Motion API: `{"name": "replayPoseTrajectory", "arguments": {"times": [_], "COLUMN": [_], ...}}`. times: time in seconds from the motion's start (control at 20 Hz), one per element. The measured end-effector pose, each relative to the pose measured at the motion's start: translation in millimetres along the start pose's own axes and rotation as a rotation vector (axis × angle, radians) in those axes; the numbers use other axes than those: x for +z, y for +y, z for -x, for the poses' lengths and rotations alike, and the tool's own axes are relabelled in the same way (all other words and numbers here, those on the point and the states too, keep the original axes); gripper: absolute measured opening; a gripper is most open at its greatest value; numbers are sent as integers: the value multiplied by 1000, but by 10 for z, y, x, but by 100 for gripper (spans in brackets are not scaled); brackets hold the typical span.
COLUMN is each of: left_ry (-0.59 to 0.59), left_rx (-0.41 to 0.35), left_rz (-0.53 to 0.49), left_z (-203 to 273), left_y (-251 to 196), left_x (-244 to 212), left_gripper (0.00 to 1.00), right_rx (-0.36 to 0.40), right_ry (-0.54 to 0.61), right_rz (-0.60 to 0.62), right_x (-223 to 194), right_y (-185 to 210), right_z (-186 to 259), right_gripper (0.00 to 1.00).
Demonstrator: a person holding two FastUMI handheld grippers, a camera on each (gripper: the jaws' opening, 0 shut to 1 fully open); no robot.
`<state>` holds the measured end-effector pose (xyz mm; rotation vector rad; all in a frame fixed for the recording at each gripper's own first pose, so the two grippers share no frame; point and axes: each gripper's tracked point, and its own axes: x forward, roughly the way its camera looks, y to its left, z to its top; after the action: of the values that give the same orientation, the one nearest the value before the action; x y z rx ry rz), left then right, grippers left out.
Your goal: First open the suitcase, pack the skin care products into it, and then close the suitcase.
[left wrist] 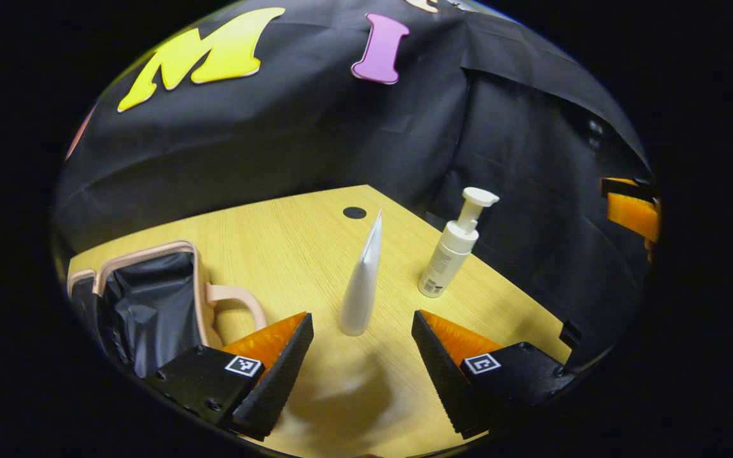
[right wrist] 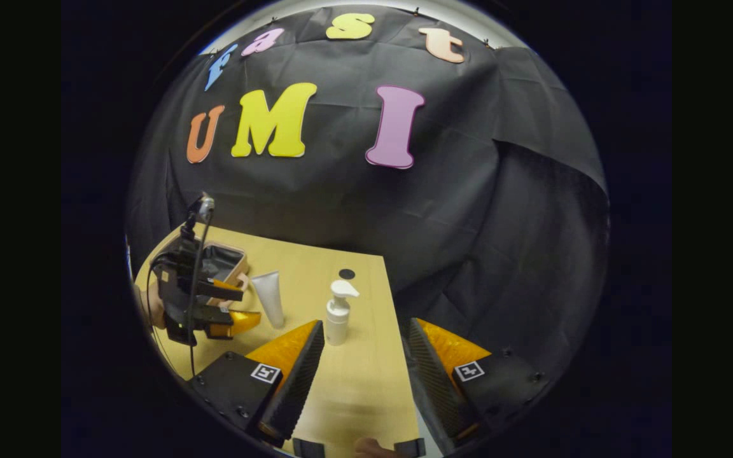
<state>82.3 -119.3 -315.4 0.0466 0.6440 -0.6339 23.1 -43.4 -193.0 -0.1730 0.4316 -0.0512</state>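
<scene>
White plastic tube (left wrist: 361,280) stands cap-down straight ahead of the left hand-held gripper (left wrist: 362,356), whose jaws are spread wide and empty. The open suitcase (left wrist: 150,299) lies to its left. Advance centred, close low and gently; the tube could tip easily.

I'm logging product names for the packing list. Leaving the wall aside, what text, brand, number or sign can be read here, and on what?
None can be read.
Pump bottle: dark print near its base, too small and blurred.
Tube: no print visible.
Suitcase: no visible text.
Left gripper and right gripper: square coded markers, no words.
</scene>
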Motion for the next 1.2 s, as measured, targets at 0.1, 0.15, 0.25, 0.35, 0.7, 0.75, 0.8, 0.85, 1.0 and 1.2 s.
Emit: {"name": "replayPoseTrajectory", "arguments": {"times": [0.1, 0.15, 0.25, 0.35, 0.7, 0.75, 0.8, 0.85, 1.0, 1.2], "left_ry": [16, 21, 9, 18, 49, 63, 70, 69, 70, 48], "left_rx": [31, 53, 74, 85, 121, 126, 131, 132, 159, 192], "left_rz": [27, 22, 20, 32, 19, 23, 29, 28, 44, 47], "left_z": [-222, -307, -467, -592, -643, -582, -498, -389, 67, 787], "left_y": [54, 94, 139, 152, 121, 118, 105, 85, 47, -1], "left_x": [-56, -61, -16, -26, -73, -92, -90, -68, -7, 34], "left_gripper": [99, 99, 99, 90, 51, 42, 40, 48, 40, 40], "right_rx": [7, 10, 21, 39, 108, 121, 134, 152, 185, 204], "right_ry": [23, 35, 63, 90, 127, 126, 122, 115, 123, 152], "right_rz": [9, 14, 26, 31, 31, 29, 29, 29, 7, -75], "right_x": [-110, -167, -288, -414, -606, -607, -601, -578, -576, -583], "right_y": [-112, -164, -209, -259, -186, -141, -86, -10, 216, 497], "right_z": [-72, -104, -180, -255, -492, -527, -587, -636, -869, -1279], "right_gripper": [80, 80, 80, 80, 80, 80, 80, 80, 80, 81]}}
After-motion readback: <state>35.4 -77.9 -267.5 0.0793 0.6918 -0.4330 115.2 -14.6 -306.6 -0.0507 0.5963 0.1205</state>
